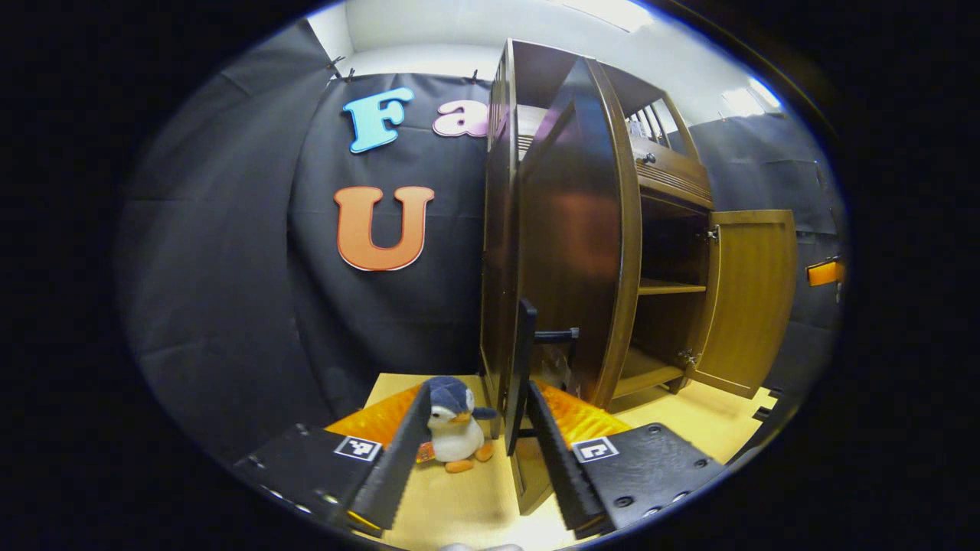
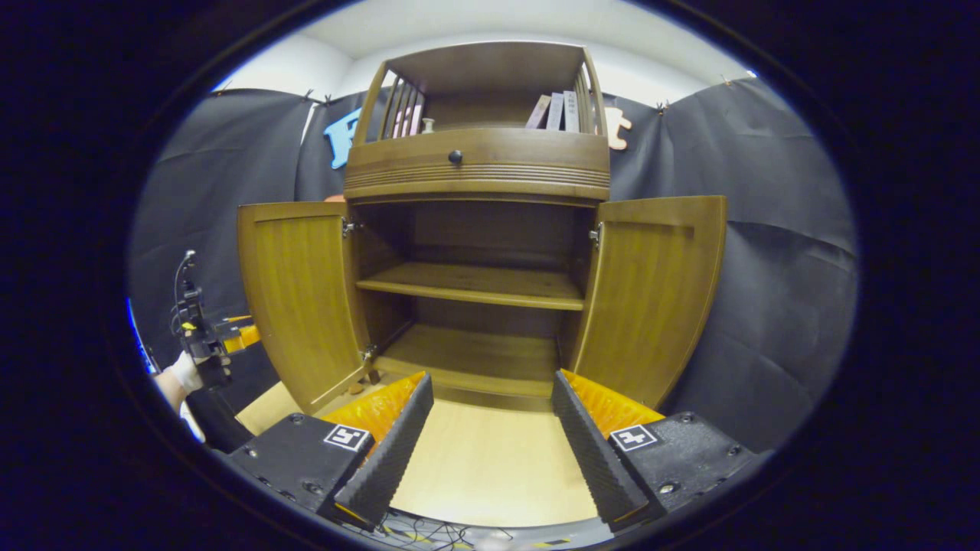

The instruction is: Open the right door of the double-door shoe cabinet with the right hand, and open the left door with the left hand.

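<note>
Between the jaws of the left gripper (image 1: pixel 478 444), which stand wide apart and hold nothing, the black bar handle (image 1: pixel 525 367) of the left door (image 1: pixel 570 252) rises just ahead, near the right finger but not pressed by both. A small plush penguin (image 1: pixel 454 425) sits on the pale floor (image 1: pixel 467 505) between the fingers, close beside the cabinet's corner. This door is swung far out, so its dark outer face fills the middle of the left gripper view.

At the right gripper (image 2: pixel 490 436) the jaws are also wide and empty, well apart from the shoe cabinet (image 2: pixel 475 164). Past them, both doors stand open: the left door (image 2: pixel 295 298) and the right door (image 2: pixel 651 291) are turned outward, and 2 bare shelves show inside. The other gripper and a gloved hand (image 2: pixel 184 375) appear beyond the left door's edge.

I judge the task nearly or fully done. The risk now is on the left side: if the gripper pulls back carelessly, a finger may catch the handle and swing the door shut again, or knock over the penguin. Pushing the door further could strain its hinges.
</note>
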Motion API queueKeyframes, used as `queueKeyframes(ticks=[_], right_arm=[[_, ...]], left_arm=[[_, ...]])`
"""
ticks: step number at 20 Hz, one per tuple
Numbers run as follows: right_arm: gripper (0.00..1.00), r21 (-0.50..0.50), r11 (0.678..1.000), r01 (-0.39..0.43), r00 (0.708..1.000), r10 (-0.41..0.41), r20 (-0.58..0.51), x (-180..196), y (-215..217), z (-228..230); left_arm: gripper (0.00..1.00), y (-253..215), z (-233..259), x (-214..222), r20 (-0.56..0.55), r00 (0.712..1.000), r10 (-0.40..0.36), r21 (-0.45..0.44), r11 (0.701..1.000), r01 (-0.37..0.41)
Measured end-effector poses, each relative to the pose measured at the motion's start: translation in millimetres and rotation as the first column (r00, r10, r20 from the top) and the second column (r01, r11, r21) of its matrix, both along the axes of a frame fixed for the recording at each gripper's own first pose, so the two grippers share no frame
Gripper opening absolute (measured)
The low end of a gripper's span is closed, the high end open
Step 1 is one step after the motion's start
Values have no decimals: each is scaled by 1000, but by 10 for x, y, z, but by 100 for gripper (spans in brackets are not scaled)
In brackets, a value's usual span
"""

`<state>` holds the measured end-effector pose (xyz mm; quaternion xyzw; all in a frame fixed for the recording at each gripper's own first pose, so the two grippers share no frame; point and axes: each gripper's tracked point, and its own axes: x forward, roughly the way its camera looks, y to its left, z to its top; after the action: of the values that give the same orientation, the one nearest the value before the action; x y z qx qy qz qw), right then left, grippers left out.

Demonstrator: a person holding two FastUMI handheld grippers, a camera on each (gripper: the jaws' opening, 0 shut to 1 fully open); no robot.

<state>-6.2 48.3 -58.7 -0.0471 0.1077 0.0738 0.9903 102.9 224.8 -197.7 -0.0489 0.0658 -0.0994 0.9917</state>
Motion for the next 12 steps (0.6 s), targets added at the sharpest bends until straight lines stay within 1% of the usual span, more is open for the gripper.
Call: queueKeyframes(ticks=[2,4,5,6,7,8,9,10,11,12], right_arm=[[99,3,1000,2,1000,-2,2,24,3,9],[99,-5,1000,10,1000,-9,17,33,-4,38],[99,-9,1000,13,1000,-12,24,44,4,49],[99,-7,1000,13,999,-13,30,58,14,65],[99,-4,1000,13,999,-13,35,47,17,71],[100,-3,1000,15,999,-15,40,59,22,88],[99,0,1000,22,999,-22,45,79,14,95],[99,3,1000,27,998,-28,49,98,3,98],[99,4,999,35,998,-35,49,111,-7,101],[100,5,999,45,998,-45,52,123,-21,109]], left_arm=[[91,68,72,-112,3,999,33,20,999,-34],[91,141,162,-213,-5,996,86,47,995,-85],[100,137,208,-287,-13,994,110,62,992,-109],[94,105,263,-319,-13,993,121,83,989,-120],[94,72,346,-367,-5,991,133,108,985,-132],[94,28,460,-424,3,990,142,123,982,-142],[100,-45,581,-448,15,989,147,125,981,-147],[97,-154,705,-487,25,988,150,124,981,-152],[100,-240,842,-532,36,986,166,125,978,-169],[96,-330,942,-557,42,982,182,125,975,-186]])
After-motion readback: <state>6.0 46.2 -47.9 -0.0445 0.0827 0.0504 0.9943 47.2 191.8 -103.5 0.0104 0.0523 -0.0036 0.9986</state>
